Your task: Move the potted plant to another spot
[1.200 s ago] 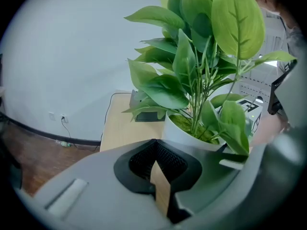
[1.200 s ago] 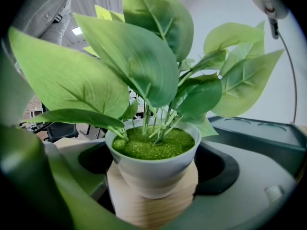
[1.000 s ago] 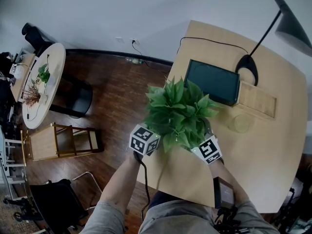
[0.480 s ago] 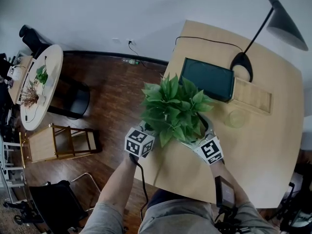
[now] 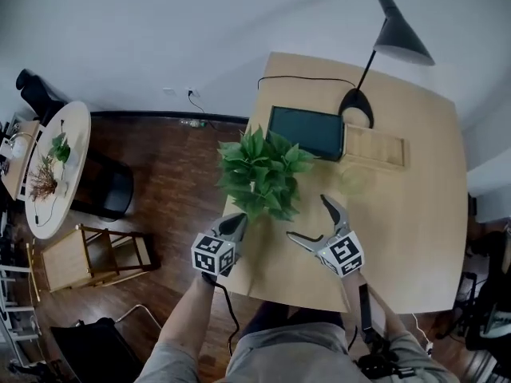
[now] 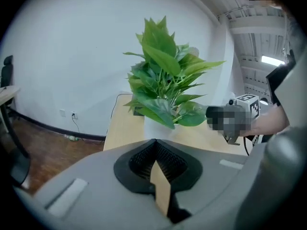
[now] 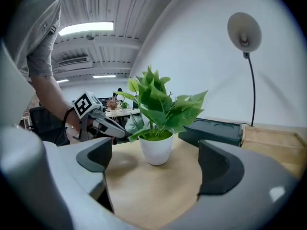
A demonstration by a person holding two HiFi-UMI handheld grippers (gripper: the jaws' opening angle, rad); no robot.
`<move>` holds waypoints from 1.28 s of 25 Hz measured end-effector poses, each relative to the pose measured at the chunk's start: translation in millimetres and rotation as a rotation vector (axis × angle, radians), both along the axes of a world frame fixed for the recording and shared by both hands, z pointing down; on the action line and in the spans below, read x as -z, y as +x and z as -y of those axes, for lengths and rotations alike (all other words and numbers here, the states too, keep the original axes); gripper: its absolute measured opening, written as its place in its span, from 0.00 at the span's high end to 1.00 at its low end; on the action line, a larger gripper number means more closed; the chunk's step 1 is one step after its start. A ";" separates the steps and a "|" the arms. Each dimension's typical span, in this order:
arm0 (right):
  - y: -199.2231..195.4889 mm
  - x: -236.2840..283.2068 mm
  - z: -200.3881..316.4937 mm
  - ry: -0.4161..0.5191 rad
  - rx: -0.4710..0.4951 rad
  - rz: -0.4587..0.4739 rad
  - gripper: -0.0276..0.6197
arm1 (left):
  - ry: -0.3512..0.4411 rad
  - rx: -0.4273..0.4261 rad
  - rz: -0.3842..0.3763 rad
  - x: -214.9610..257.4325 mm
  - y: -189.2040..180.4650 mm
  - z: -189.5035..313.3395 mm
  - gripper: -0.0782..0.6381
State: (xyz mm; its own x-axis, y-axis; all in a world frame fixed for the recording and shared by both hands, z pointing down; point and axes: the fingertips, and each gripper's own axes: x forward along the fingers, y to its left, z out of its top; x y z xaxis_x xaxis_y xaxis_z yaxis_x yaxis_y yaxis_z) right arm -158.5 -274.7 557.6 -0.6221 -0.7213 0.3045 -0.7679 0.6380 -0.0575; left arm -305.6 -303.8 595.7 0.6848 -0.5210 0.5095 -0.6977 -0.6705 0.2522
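Green-leaved potted plant (image 5: 259,174) stands released near the left edge of the wooden table (image 5: 415,214), beside a dark screen (image 5: 307,132); left gripper (image 5: 238,220), jaws together, and right gripper (image 5: 307,216), jaws wide, have drawn back empty, so the move looks complete.

— What stands ahead of the right fingers (image 7: 220,166)?
— A pot (image 7: 157,150): white, smooth, faintly glossy. The leaves (image 7: 158,102) look waxy.
— And beneath the fingers?
— The table (image 7: 153,190): pale wood, matt finish.
— The fingers themselves?
— Grey matt plastic. The left pads (image 6: 172,162) are black, finely ribbed.
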 end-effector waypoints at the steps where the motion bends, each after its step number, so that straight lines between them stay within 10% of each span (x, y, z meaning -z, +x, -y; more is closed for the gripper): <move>1: 3.9 8.2 -5.7 0.007 -0.027 0.005 0.09 | 0.010 -0.004 -0.013 6.9 2.2 -3.5 0.89; 12: 28.3 100.0 -92.4 0.122 -0.242 0.064 0.30 | 0.171 -0.082 -0.210 102.4 46.0 -70.6 0.89; 32: 94.0 119.9 -284.4 0.156 -0.277 0.037 0.75 | 0.257 -0.032 -0.243 138.0 114.2 -263.0 0.89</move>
State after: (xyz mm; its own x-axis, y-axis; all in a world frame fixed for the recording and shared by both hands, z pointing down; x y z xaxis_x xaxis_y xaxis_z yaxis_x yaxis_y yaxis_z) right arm -64.4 9.7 437.7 -0.4036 -0.9013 0.1573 -0.9131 0.4078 -0.0066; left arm -191.4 -40.7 457.7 0.7877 -0.5878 0.1843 -0.6160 -0.7540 0.2282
